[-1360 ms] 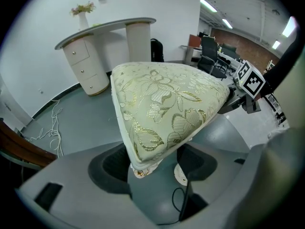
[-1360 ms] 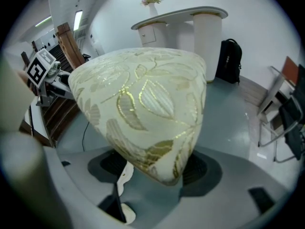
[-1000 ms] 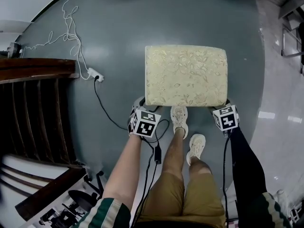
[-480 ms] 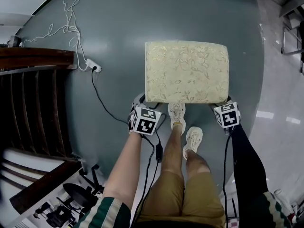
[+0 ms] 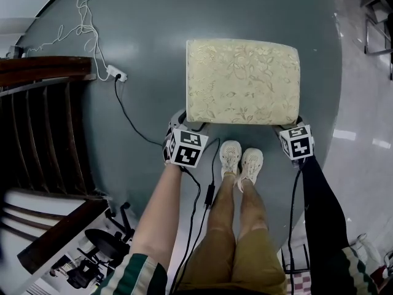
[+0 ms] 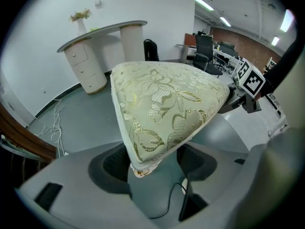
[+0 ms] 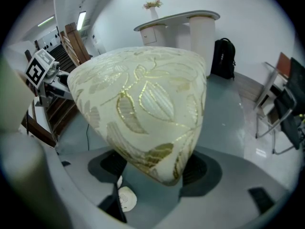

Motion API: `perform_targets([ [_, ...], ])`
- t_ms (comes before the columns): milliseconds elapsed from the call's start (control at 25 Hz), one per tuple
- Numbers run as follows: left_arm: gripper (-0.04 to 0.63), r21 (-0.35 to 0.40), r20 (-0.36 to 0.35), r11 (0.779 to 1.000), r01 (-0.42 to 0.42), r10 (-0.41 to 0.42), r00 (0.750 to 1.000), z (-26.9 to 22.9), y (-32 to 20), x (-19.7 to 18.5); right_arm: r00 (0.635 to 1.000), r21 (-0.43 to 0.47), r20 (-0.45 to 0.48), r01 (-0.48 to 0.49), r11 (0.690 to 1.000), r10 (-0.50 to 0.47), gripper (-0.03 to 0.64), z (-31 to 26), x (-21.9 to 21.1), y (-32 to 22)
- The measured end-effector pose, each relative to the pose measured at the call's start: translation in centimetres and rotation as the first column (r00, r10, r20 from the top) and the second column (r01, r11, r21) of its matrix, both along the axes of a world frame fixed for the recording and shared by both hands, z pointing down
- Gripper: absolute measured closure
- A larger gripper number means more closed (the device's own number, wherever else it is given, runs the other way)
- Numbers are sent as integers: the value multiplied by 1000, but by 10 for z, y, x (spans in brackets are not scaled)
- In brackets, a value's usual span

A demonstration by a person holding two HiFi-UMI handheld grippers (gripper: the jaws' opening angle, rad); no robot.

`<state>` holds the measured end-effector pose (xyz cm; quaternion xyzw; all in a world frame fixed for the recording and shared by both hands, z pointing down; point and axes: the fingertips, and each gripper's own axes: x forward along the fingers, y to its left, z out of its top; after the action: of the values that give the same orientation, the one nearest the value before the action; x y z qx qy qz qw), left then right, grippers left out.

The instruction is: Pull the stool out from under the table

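The jaws of our left gripper [image 6: 153, 162] stand fairly wide and are clamped on the near left corner of the stool [image 5: 242, 82], whose cream cushion with gold leaves is wedged between the two pads. The jaws of our right gripper [image 7: 155, 170] hold the near right corner the same way, at about the same width. The stool's near edge runs between the two pairs of jaws, and the padded seat stretches away from them, square to us. We see the stool standing out on the open grey floor [image 5: 141, 23], well apart from the white curved table [image 6: 102, 30] that rises far beyond the jaws against the wall, with a small vase [image 6: 81, 18] on its top. Just behind the jaws, on our side of the stool, our two pale shoes [image 5: 231, 157] stand together close to that near edge. Each gripper's marker cube [image 5: 186, 148] sits just behind its jaws. Outward from the left jaws a black cable [image 5: 129, 125] trails over the floor to a white power strip [image 5: 115, 74], which lies beside a dark wooden slatted frame [image 5: 43, 121]. Far beyond the right jaws a black backpack [image 7: 223, 56] stands beside the table's pillar
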<state>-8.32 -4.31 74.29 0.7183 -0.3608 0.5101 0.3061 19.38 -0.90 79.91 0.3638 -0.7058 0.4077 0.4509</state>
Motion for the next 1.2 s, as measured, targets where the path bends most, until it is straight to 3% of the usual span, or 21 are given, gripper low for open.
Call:
perform_targets([
  [680,291,-40,5,999,-6,6,1000,-3,99,16,999,38,-37,-4,999,6,272,-13,19,91],
  [1200,290,-75,9,995,71,-71,997,23,121,-9,994,73,-105,37,997,-29,268,-11,0,102],
])
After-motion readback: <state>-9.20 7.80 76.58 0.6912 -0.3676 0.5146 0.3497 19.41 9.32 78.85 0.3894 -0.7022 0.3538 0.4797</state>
